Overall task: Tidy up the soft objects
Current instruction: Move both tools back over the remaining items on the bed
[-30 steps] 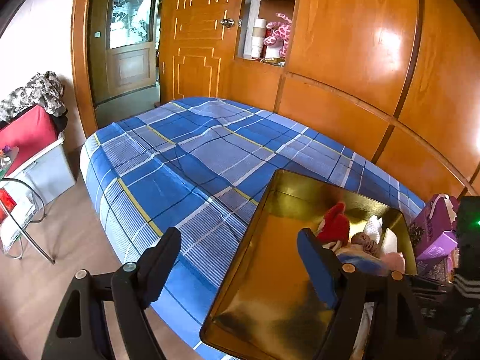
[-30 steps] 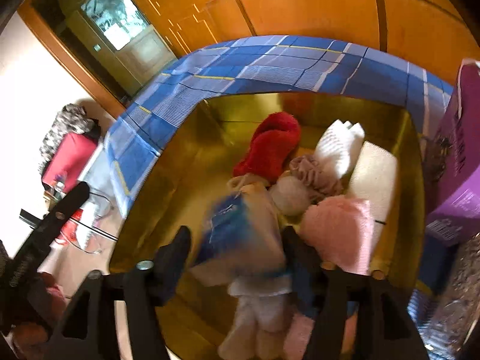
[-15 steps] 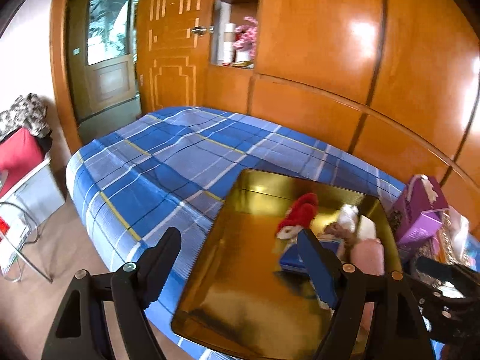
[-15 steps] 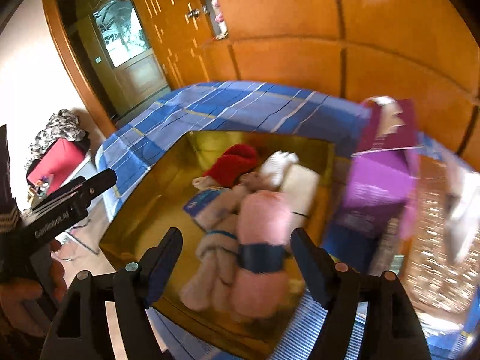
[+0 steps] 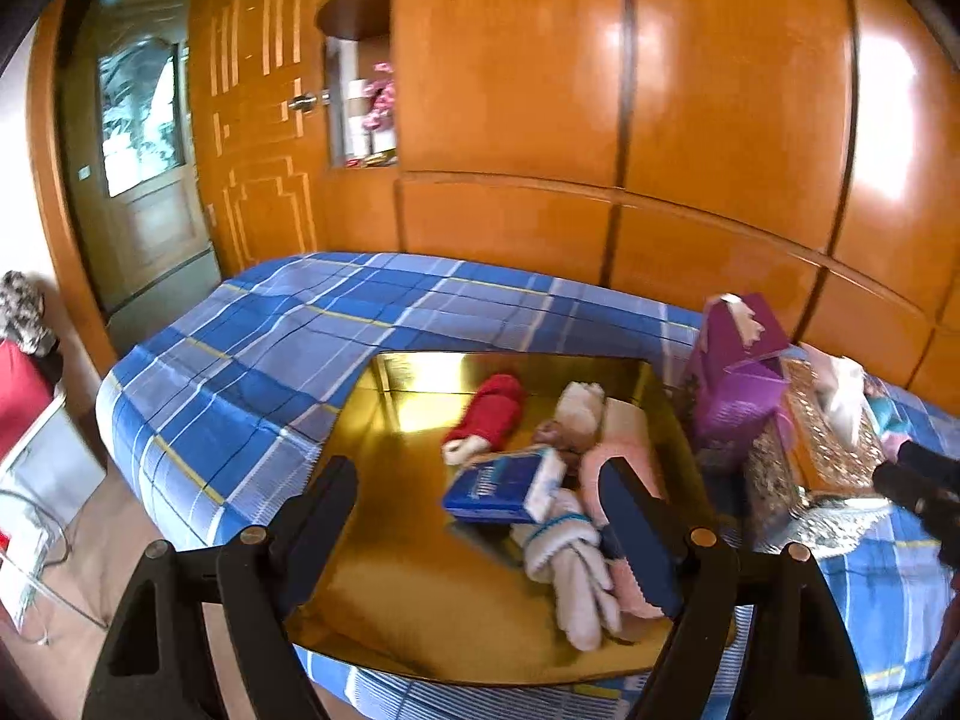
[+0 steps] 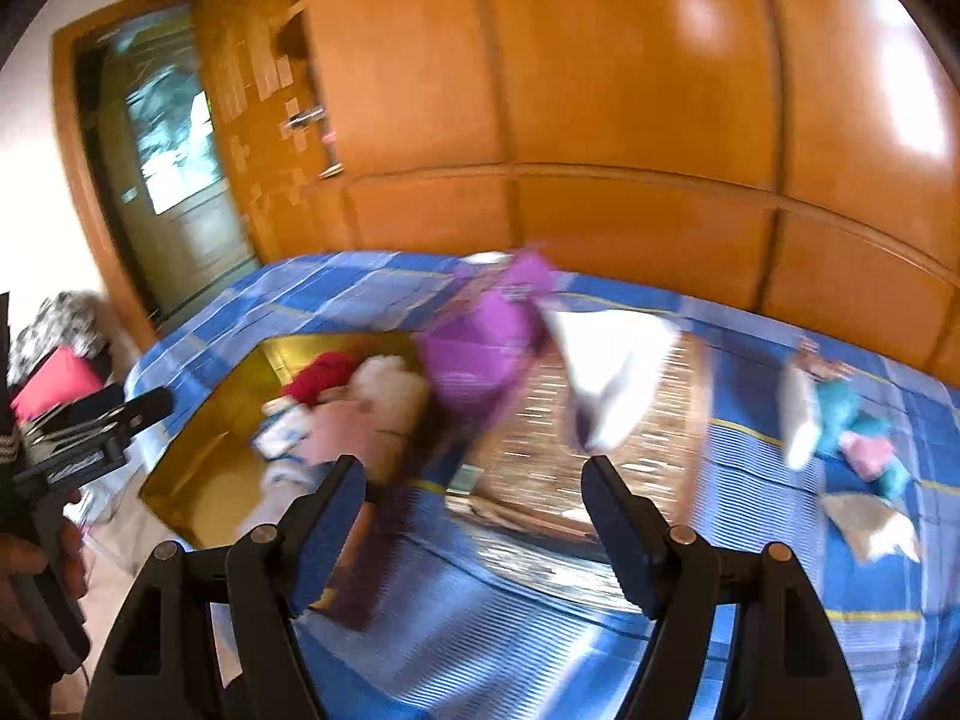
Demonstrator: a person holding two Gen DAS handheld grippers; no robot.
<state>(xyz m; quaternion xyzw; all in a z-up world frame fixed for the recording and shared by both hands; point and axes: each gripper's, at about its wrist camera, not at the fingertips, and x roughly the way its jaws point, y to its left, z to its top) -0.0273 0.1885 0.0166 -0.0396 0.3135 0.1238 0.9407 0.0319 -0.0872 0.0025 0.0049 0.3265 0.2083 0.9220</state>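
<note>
Soft objects in gold tray, right view perhaps motion-blurred

One gold tray, one purple box, one red sock, one blue packet.

Premises: a domestic bedroom. A bed under a blue plaid cover stands directly against glossy wooden wardrobe panelling. Left of the bed, a panelled wooden door stands open; beyond it, a glazed inner door. Above the bed's far end, a wall niche holds household ornaments.
</note>
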